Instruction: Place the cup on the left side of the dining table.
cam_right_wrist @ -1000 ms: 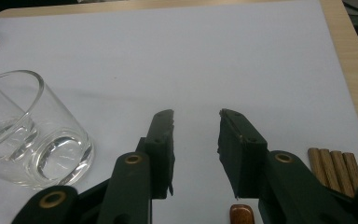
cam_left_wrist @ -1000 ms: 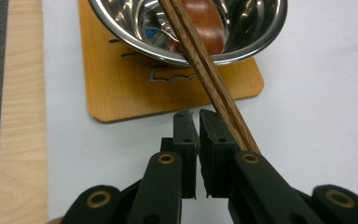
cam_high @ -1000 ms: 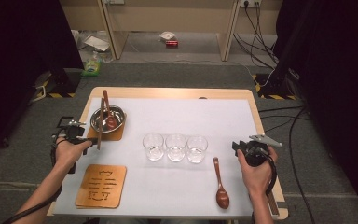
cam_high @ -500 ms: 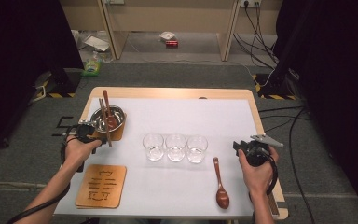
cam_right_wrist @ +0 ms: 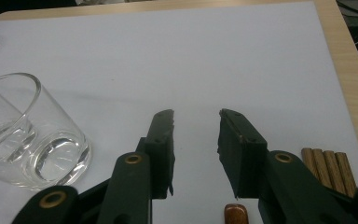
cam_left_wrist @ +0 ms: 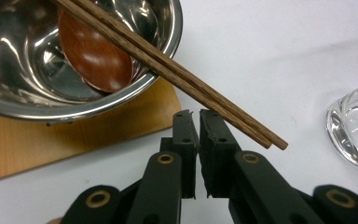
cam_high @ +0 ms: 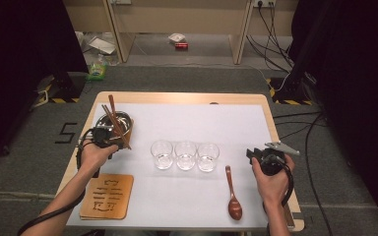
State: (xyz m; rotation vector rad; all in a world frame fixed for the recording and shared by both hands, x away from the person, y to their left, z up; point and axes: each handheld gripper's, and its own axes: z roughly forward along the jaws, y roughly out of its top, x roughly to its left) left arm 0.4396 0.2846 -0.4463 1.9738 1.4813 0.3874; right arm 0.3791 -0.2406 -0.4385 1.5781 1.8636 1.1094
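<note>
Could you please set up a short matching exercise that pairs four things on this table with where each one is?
Things:
1. chopsticks
2. loose wooden spoon
3. three glasses
4. empty wooden coaster

Places:
A. in a row at the table's middle
B. near the front left corner
C. leaning across the steel bowl
D. on the white cover between the glasses and the right gripper

Pairs: 1-C, 2-D, 3-A, 4-B
</note>
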